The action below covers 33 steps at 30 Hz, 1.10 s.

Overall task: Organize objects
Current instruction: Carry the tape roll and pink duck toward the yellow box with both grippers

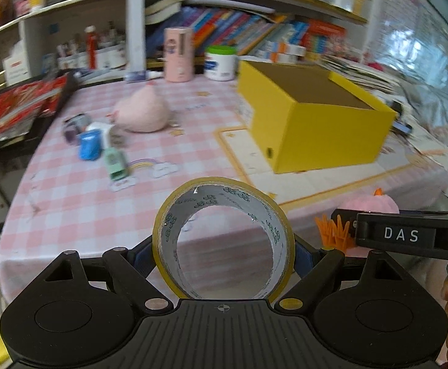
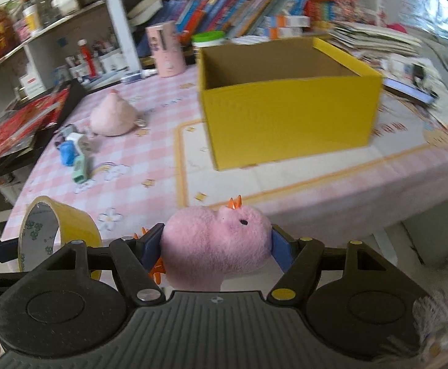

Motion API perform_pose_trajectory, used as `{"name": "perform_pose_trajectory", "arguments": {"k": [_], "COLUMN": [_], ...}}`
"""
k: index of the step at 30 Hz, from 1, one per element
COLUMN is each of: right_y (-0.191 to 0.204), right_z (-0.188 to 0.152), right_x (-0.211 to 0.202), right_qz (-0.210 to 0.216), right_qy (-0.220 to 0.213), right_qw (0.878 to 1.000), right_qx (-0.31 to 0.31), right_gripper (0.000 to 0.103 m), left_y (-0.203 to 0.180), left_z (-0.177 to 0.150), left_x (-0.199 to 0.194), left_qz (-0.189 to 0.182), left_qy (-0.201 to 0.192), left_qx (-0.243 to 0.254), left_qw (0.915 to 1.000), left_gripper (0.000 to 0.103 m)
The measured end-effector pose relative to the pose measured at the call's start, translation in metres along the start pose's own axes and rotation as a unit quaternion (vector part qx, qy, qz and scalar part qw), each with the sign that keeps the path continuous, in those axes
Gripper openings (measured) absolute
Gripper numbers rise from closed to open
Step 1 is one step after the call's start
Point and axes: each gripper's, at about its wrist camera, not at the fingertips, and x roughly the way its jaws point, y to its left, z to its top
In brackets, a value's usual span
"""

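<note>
Between the left gripper's [image 1: 223, 246] blue pads stands a tape roll [image 1: 223, 240], pinched on edge with its open core facing the camera. Right gripper [image 2: 216, 246] clamps a pink plush [image 2: 216, 246] (orange spikes at its top and lower left) between both pads. Both loads hang over the near table [image 1: 70, 190] edge, tape left of plush. Far right on the checked cloth sits an open yellow box [image 2: 288, 123]. Far left lie a second pink plush [image 2: 112, 117] and a cluster of small items, including a blue one [image 2: 67, 152].
</note>
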Motion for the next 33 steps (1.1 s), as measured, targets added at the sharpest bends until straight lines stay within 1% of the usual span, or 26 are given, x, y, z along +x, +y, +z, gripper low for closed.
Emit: {"name": "perform_pose_trajectory", "arguments": {"k": [7, 17, 21, 28, 33], "right_y": [-0.033, -0.065, -0.074, -0.080, -0.087], "right_z": [-0.007, -0.009, -0.006, 0.002, 0.012], "right_x": [-0.015, -0.024, -0.023, -0.018, -0.011], "right_qz": [-0.038, -0.072, -0.077, -0.072, -0.072], "right_qy": [-0.008, -0.011, -0.009, -0.008, -0.008], "right_qw": [0.998, 0.995, 0.994, 0.994, 0.994], "right_qx": [0.043, 0.073, 0.083, 0.079, 0.077], "right_gripper": [0.069, 0.069, 0.069, 0.069, 0.069], "left_y": [-0.031, -0.063, -0.070, -0.073, -0.078], "left_z": [0.004, 0.013, 0.017, 0.025, 0.032], "left_x": [0.007, 0.017, 0.019, 0.027, 0.030], "left_qz": [-0.039, -0.075, -0.078, -0.079, -0.079], "left_qy": [0.003, 0.005, 0.002, -0.002, -0.011], "left_qx": [0.040, 0.072, 0.079, 0.072, 0.072], "left_qw": [0.9984, 0.9946, 0.9938, 0.9943, 0.9942], "left_gripper": [0.087, 0.087, 0.087, 0.087, 0.087]}}
